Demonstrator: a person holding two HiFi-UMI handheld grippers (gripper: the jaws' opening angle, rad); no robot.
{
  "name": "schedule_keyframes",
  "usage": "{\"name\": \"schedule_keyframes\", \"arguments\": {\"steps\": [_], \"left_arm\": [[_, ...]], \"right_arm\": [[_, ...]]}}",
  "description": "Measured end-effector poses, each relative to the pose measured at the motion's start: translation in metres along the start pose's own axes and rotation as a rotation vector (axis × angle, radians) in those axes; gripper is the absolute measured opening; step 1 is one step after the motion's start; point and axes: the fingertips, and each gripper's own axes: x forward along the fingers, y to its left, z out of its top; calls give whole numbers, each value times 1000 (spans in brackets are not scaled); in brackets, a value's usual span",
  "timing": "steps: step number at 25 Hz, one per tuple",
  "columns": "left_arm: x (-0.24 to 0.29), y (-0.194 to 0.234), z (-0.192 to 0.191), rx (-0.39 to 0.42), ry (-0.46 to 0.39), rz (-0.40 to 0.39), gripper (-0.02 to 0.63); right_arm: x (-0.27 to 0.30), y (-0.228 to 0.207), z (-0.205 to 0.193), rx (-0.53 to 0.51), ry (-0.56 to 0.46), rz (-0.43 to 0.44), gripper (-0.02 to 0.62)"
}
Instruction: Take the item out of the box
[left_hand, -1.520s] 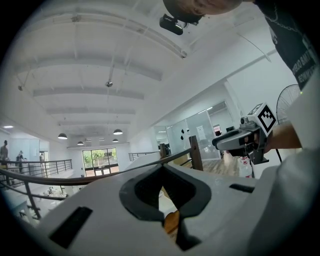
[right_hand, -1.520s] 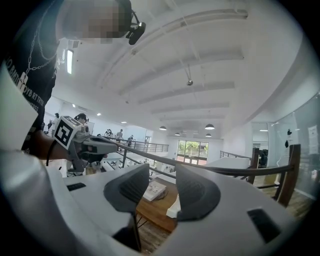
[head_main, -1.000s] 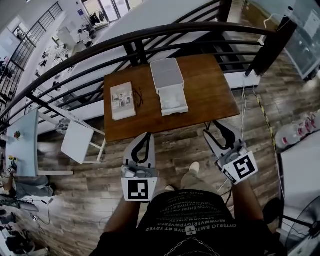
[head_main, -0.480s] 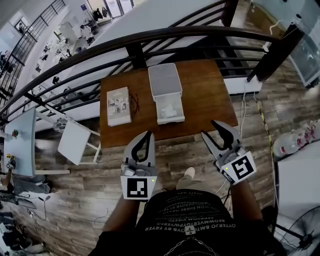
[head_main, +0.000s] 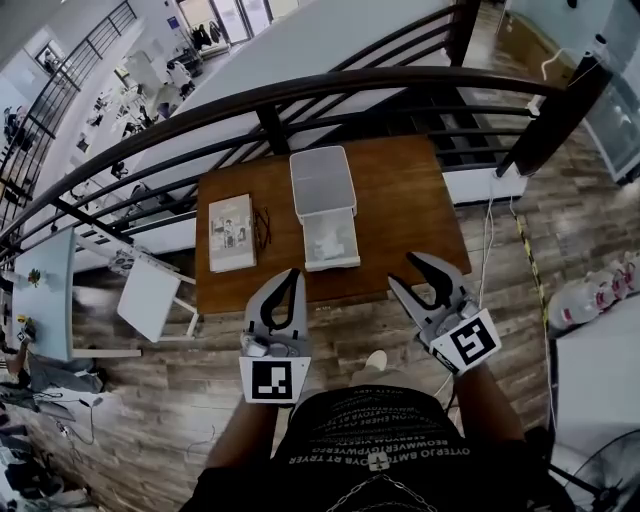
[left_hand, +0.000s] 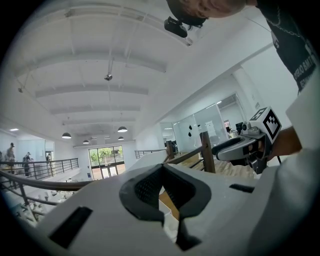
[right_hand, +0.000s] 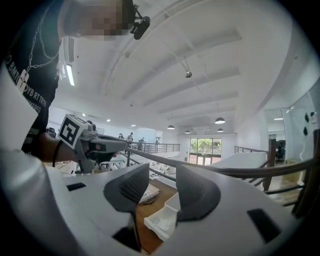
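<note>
A white box (head_main: 330, 240) stands open on the brown wooden table (head_main: 400, 200), its lid (head_main: 320, 180) laid flat behind it. Pale white contents lie inside the tray; I cannot make out their shape. Both grippers hover at the table's near edge, short of the box. My left gripper (head_main: 291, 273) is shut with nothing in it, its tips meeting (left_hand: 162, 166). My right gripper (head_main: 402, 268) stands open and empty. Between its jaws (right_hand: 162, 175) I see the box (right_hand: 160, 222) below.
A book (head_main: 232, 232) lies left of the box, with a pair of glasses (head_main: 263, 225) between them. A dark metal railing (head_main: 300, 95) curves behind the table. A white stool (head_main: 150, 300) stands at the left on the plank floor.
The person has stepped closer to the table. Both grippers now reach its near edge, and the right one has swung left toward the box.
</note>
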Motion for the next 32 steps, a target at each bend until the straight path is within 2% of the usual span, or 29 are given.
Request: {"name": "schedule_keyframes", "arguments": {"steps": [9,13,16,19,21,24,32], "left_arm": [[40,-33,2,8,22,10,6],[44,-39,3,29,33,25,6],[43,-42,-1,27,47,44,6],[36,-40,-10,28,75,63,6],[32,-35,-12,7,75,87,6],[29,-28,-11,18,75,104,6],[46,-13,-15,6,55,96,6]], "right_arm": [[-12,-47,-19,6,15,44,144],[-12,-57,-20,43,-5,62,144],[-10,-66,-23,30,-10,76,144],[-8,-63,-25,34,-14,98,144],[-4,-57,-26,27,-12,121,144],[1,-54,-26,17,-7,140,144],[23,-57,-33,21,5,139,144]]}}
